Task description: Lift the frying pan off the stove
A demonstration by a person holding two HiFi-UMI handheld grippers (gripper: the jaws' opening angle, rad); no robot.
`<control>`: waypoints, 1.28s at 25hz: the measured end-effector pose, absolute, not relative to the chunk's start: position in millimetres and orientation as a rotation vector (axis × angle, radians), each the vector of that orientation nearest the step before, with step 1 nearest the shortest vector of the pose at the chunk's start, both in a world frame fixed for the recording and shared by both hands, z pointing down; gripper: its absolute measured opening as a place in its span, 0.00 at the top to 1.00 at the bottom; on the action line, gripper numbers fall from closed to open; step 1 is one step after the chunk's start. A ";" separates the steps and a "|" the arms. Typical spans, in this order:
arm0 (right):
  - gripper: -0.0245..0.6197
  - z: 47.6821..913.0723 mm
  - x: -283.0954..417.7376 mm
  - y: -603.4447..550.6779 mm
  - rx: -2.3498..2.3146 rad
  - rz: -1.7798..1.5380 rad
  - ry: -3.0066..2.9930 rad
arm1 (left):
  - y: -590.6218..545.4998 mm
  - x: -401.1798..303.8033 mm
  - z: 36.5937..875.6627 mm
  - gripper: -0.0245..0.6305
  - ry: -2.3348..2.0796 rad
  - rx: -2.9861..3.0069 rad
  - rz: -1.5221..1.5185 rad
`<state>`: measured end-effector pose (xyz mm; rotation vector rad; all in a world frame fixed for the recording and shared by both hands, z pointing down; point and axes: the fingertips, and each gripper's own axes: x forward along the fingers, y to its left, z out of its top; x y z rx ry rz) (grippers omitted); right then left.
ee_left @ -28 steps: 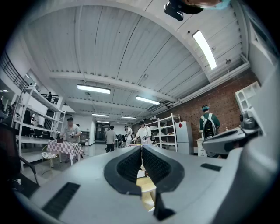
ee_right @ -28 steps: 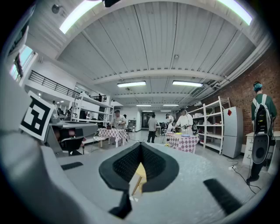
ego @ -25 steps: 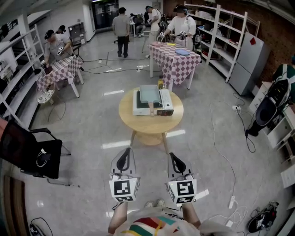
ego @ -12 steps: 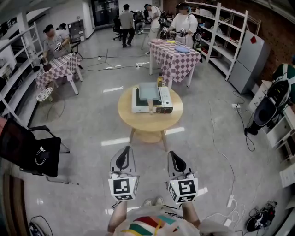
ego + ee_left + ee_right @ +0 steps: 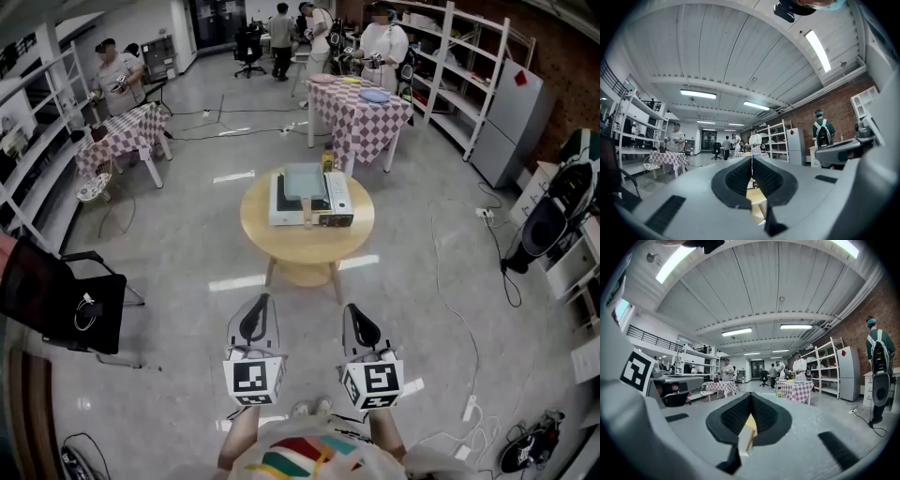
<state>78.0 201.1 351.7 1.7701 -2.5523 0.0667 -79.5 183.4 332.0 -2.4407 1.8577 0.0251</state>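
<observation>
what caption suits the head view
Left gripper and right gripper shut, empty, facing a round table with stove and frying pan

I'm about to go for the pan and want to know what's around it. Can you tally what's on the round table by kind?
Stove: 1
Frying pan: 1
Yellow bottle, at the far edge: 1
Total: 3
</observation>
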 end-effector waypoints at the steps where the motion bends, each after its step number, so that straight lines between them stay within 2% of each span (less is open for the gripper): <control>1: 0.97 351.5 79.3 200.6 1.770 0.064 -2.558 | 182.3 -77.1 332.1 0.95 1.853 -2.444 0.022; 32: 0.97 350.0 151.1 173.6 1.712 0.001 -2.672 | 141.9 9.7 334.6 0.95 1.803 -2.397 -0.013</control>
